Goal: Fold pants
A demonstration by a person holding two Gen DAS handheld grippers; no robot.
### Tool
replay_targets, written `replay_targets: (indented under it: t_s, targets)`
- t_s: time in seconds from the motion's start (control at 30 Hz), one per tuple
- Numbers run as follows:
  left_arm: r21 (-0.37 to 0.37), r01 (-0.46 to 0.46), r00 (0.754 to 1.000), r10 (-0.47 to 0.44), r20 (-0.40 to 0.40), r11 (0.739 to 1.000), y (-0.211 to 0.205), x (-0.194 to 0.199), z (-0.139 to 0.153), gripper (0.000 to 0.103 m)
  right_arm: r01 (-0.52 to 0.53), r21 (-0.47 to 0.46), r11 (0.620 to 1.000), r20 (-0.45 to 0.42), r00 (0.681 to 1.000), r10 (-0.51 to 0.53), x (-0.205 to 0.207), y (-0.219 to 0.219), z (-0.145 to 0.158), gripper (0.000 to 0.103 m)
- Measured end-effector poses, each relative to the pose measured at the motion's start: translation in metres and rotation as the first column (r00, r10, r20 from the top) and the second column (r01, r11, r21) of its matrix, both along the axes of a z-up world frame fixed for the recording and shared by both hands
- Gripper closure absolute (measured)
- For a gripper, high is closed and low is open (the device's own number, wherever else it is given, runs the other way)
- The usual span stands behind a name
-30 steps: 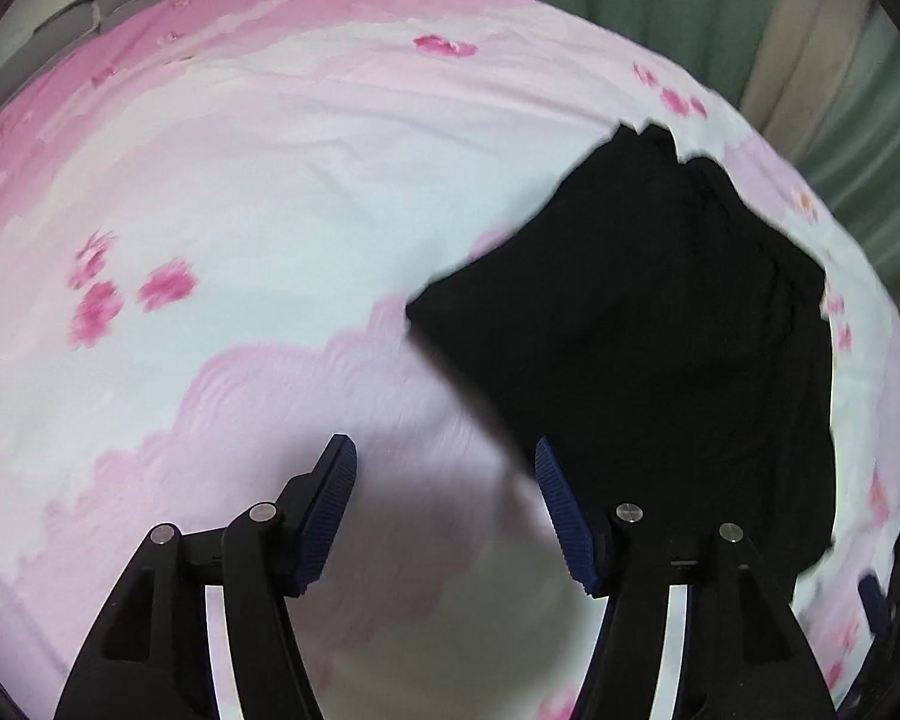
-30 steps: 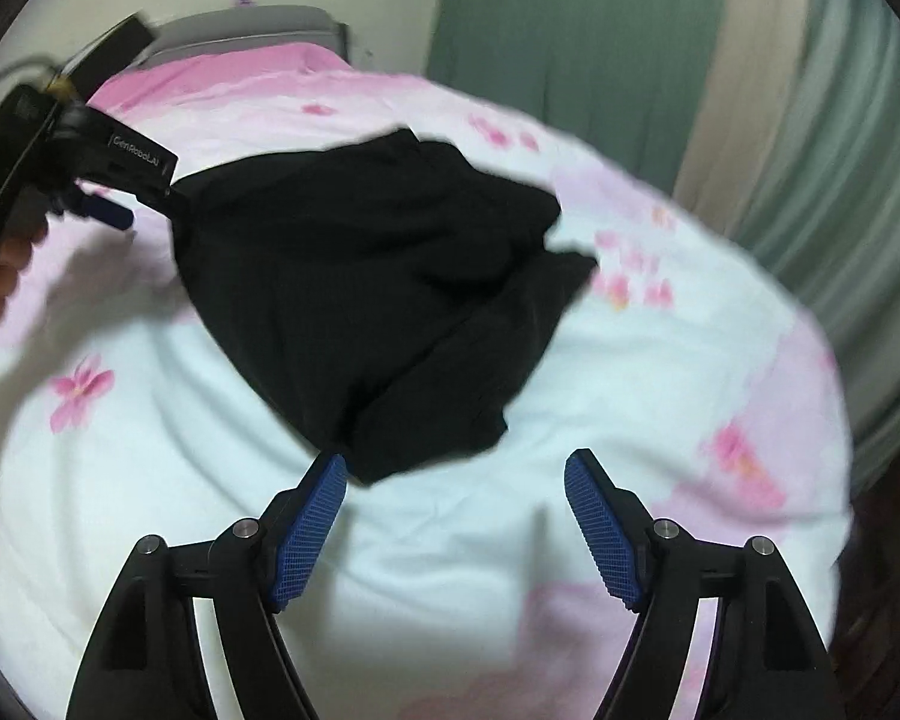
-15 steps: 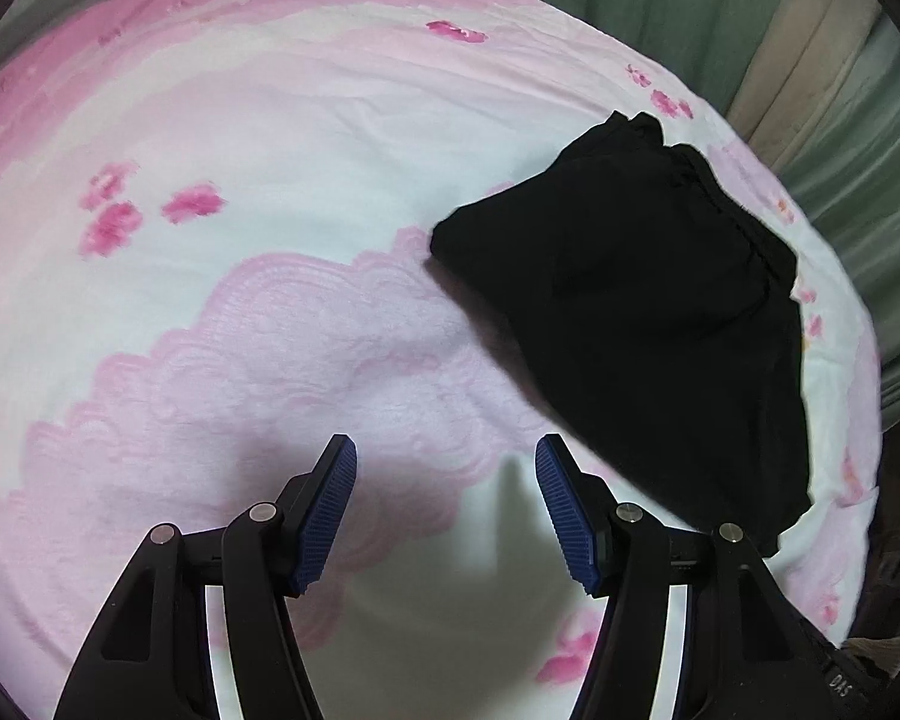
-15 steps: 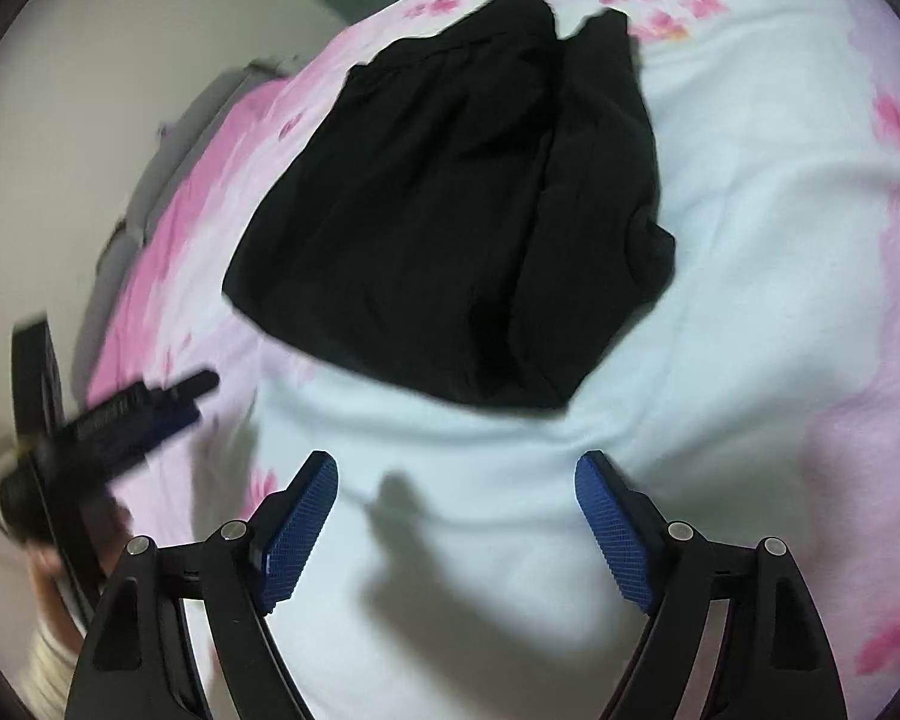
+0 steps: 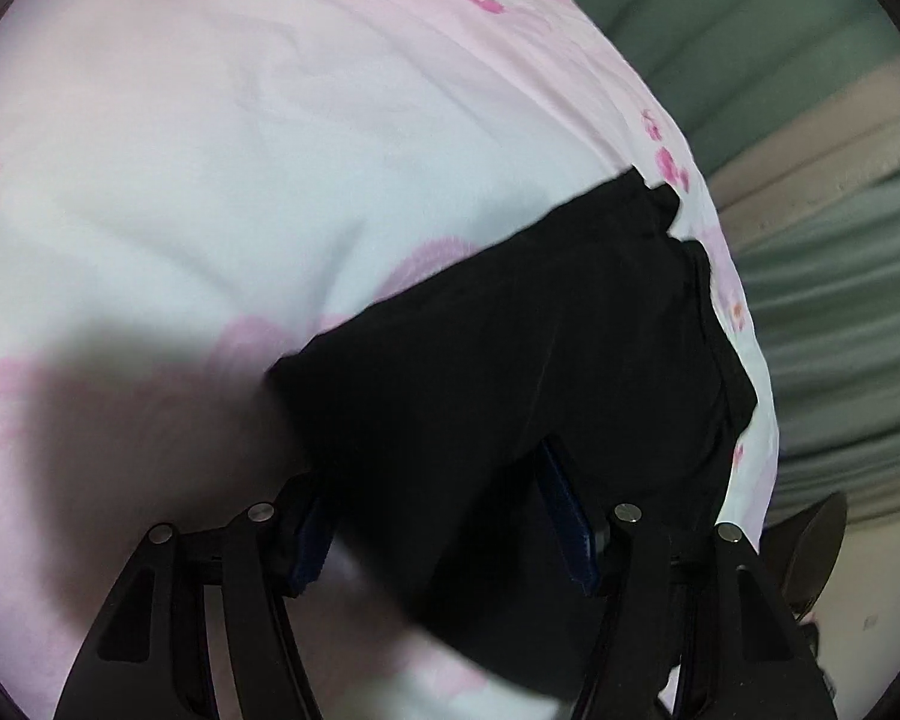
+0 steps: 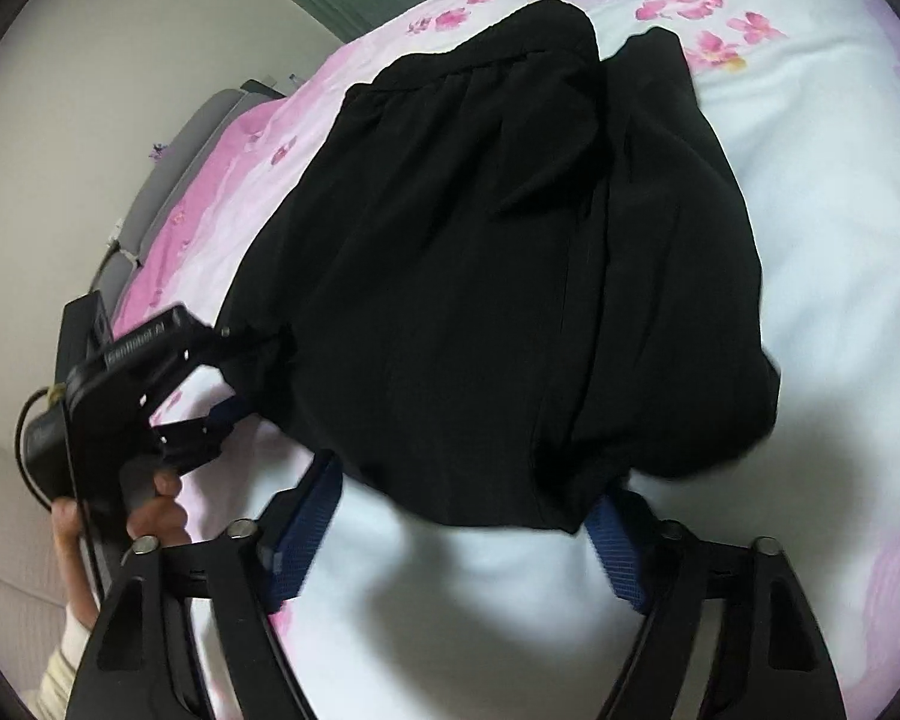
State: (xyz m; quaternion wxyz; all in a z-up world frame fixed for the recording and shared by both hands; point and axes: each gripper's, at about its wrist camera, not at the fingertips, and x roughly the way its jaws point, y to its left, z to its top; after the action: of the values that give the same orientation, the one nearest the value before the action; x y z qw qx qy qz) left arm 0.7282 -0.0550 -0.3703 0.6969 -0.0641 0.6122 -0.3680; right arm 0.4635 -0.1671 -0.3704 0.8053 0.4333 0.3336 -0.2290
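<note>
The black pants point(image 6: 498, 276) lie folded into a compact bundle on the pink and white floral bedspread point(image 6: 822, 192). They also show in the left wrist view point(image 5: 510, 372). My left gripper point(image 5: 444, 516) is open, its blue pads straddling the near edge of the pants. It also appears in the right wrist view point(image 6: 234, 384) at the bundle's left corner. My right gripper point(image 6: 462, 534) is open, its jaws on either side of the near edge of the pants, which overlaps both pads.
The bedspread point(image 5: 210, 180) fills most of both views. Green curtains point(image 5: 810, 240) hang beyond the far side of the bed. A grey headboard point(image 6: 168, 180) and a pale wall lie at the left in the right wrist view.
Both grippers have moved in close to the pants, from well short of them to straddling the near edge. Both stay open.
</note>
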Motion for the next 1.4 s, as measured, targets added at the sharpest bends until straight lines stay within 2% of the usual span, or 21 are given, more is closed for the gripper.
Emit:
replay_targets:
  t_s: [0.07, 0.13, 0.2, 0.27, 0.4, 0.5, 0.57, 0.73, 0.87, 1.0, 1.13, 1.4]
  targets:
    - [0.024, -0.003, 1.000, 0.003, 0.006, 1.000, -0.010, 0.000, 0.000, 0.058, -0.001, -0.020, 1.000, -0.020, 1.000, 0.001, 0.006, -0.006, 0.000, 0.041]
    - [0.073, 0.019, 0.999, -0.022, 0.043, 0.997, -0.019, -0.005, 0.004, 0.077, -0.002, -0.023, 1.000, -0.033, 0.999, 0.001, 0.010, -0.012, -0.001, 0.050]
    - [0.088, 0.026, 0.996, -0.033, 0.079, 0.996, -0.024, -0.011, 0.013, 0.087, -0.015, -0.030, 0.999, -0.059, 0.998, 0.013, 0.012, -0.016, 0.000, 0.079]
    - [0.109, 0.035, 0.989, -0.050, 0.139, 0.993, -0.024, -0.021, 0.030, 0.089, -0.050, -0.024, 0.998, -0.062, 0.997, 0.048, 0.011, -0.019, 0.004, 0.087]
    - [0.123, 0.062, 0.968, -0.090, 0.235, 0.990, -0.023, -0.045, 0.072, 0.091, -0.084, -0.101, 0.991, -0.061, 0.995, 0.078, -0.005, -0.013, 0.039, 0.089]
    - [0.084, 0.055, 0.970, -0.073, 0.231, 0.995, -0.013, -0.057, 0.109, 0.091, -0.102, -0.141, 0.985, -0.020, 0.995, 0.100, -0.024, -0.009, 0.080, 0.090]
    - [0.093, 0.049, 0.969, -0.070, 0.236, 0.994, -0.009, -0.063, 0.131, 0.091, -0.120, -0.164, 0.979, -0.026, 0.993, 0.117, -0.030, -0.007, 0.101, 0.090]
    - [0.116, 0.032, 0.951, -0.066, 0.302, 0.993, 0.016, -0.093, 0.190, 0.092, -0.188, -0.215, 0.958, 0.003, 0.981, 0.193, -0.047, 0.000, 0.159, 0.090]
    - [0.121, 0.003, 0.935, -0.046, 0.352, 0.993, 0.051, -0.126, 0.238, 0.092, -0.255, -0.245, 0.935, 0.026, 0.963, 0.270, -0.063, 0.020, 0.207, 0.090]
    - [0.120, -0.033, 0.927, -0.014, 0.375, 0.992, 0.103, -0.162, 0.282, 0.092, -0.337, -0.261, 0.905, 0.049, 0.931, 0.361, -0.092, 0.052, 0.246, 0.090]
    - [0.105, -0.074, 0.930, 0.031, 0.365, 0.992, 0.173, -0.197, 0.320, 0.092, -0.407, -0.282, 0.869, 0.079, 0.893, 0.444, -0.118, 0.097, 0.282, 0.090]
    - [0.034, -0.121, 0.914, 0.098, 0.393, 0.992, 0.323, -0.266, 0.370, 0.092, -0.482, -0.341, 0.807, 0.123, 0.828, 0.547, -0.176, 0.223, 0.343, 0.090]
